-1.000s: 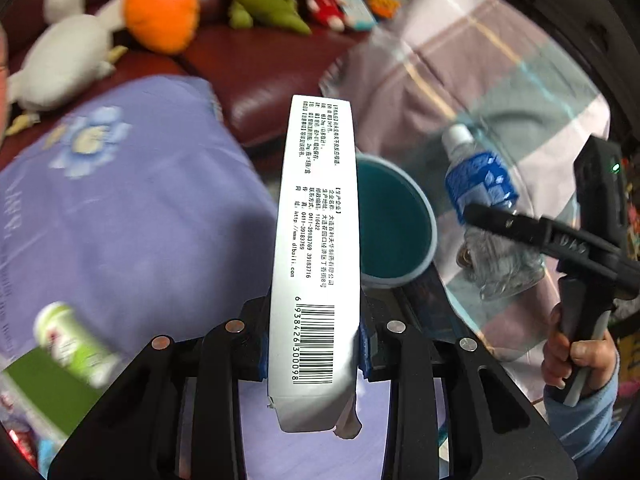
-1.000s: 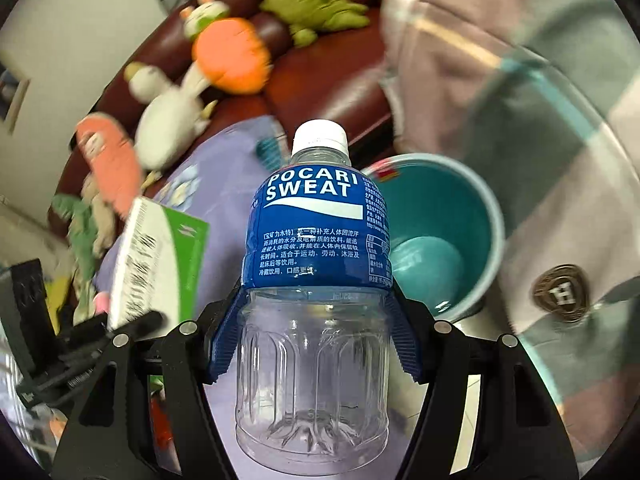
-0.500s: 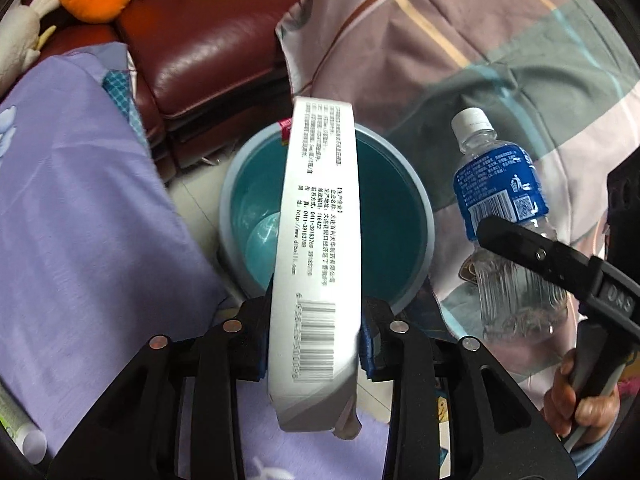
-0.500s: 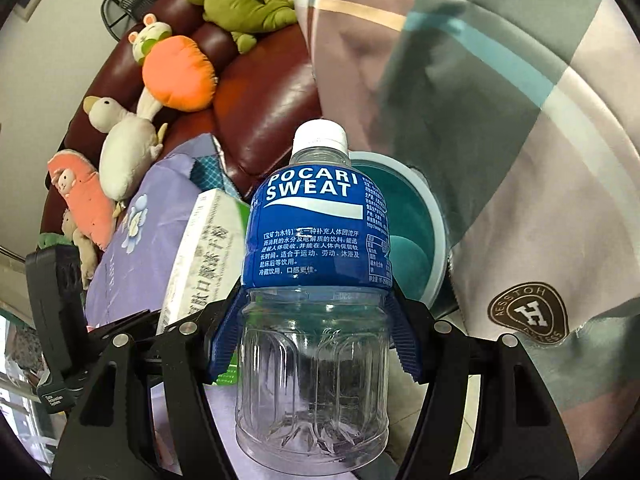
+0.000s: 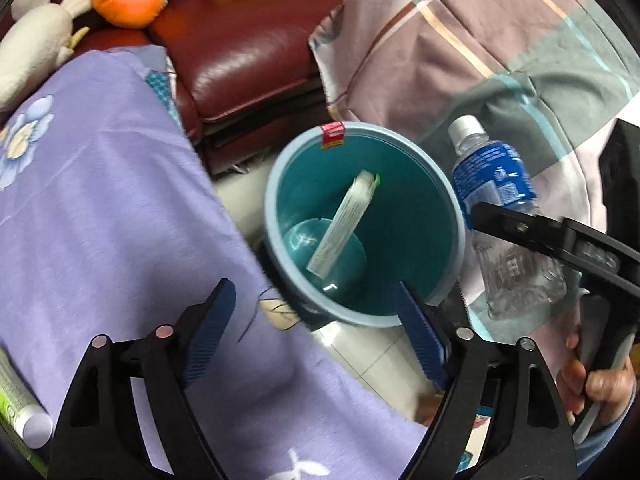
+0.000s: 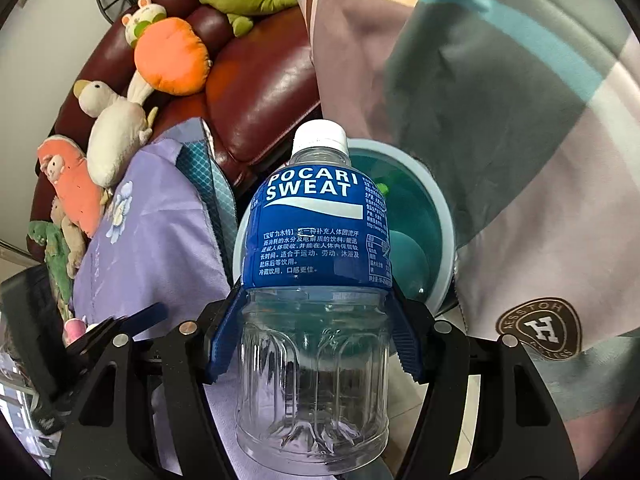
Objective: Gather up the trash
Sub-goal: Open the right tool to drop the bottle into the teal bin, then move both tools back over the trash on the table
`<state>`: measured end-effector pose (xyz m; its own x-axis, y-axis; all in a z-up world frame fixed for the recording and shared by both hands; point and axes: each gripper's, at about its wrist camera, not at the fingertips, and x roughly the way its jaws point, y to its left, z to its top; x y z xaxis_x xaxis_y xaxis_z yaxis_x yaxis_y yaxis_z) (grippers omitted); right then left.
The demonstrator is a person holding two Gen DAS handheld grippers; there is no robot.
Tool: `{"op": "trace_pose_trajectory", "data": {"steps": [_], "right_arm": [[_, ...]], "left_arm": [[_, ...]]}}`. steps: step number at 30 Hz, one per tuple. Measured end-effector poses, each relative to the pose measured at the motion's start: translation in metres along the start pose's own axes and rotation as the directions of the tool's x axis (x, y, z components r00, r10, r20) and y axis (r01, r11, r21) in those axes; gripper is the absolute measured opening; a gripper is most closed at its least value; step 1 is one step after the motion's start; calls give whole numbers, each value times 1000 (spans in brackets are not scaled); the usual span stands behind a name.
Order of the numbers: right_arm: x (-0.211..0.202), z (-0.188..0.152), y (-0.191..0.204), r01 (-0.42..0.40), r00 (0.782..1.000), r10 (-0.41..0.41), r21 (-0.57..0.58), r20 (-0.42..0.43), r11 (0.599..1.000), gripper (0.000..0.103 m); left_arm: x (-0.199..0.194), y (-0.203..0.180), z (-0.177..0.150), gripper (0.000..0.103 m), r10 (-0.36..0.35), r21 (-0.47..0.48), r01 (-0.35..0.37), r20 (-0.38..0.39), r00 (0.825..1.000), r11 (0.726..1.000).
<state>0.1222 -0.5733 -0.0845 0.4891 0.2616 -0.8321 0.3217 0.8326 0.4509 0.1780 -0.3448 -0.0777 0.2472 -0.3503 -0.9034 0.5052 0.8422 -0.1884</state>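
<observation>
The empty bottle (image 6: 316, 300) belongs over the teal bin (image 5: 448, 208) before release, cap angled toward the opening at twelve o'clock. The carton (image 5: 344, 224) lies inside. The right gripper (image 6: 316, 344) clamps the bottle; the left gripper (image 5: 316, 332) is opening, jaws wide and empty.
</observation>
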Motion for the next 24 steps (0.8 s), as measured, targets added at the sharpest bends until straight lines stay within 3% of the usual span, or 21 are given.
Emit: {"op": "trace_pose_trajectory", "data": {"steps": [4,17,24], "right_arm": [[10,0,5,13,1000,-13,0,-28,1000,64],[0,-11,33,42,999,-42,-24,-18,999,78],[-11,-28,56,36,999,-38,-37,-29,999,79]], "left_arm": [[-10,10,-7,88,0,-21,0,19,1000,1000],[-35,29,-30,89,-19,-41,21,46,999,999],[-63,45,-51,89,-16,-62,21,77,997,998]]}}
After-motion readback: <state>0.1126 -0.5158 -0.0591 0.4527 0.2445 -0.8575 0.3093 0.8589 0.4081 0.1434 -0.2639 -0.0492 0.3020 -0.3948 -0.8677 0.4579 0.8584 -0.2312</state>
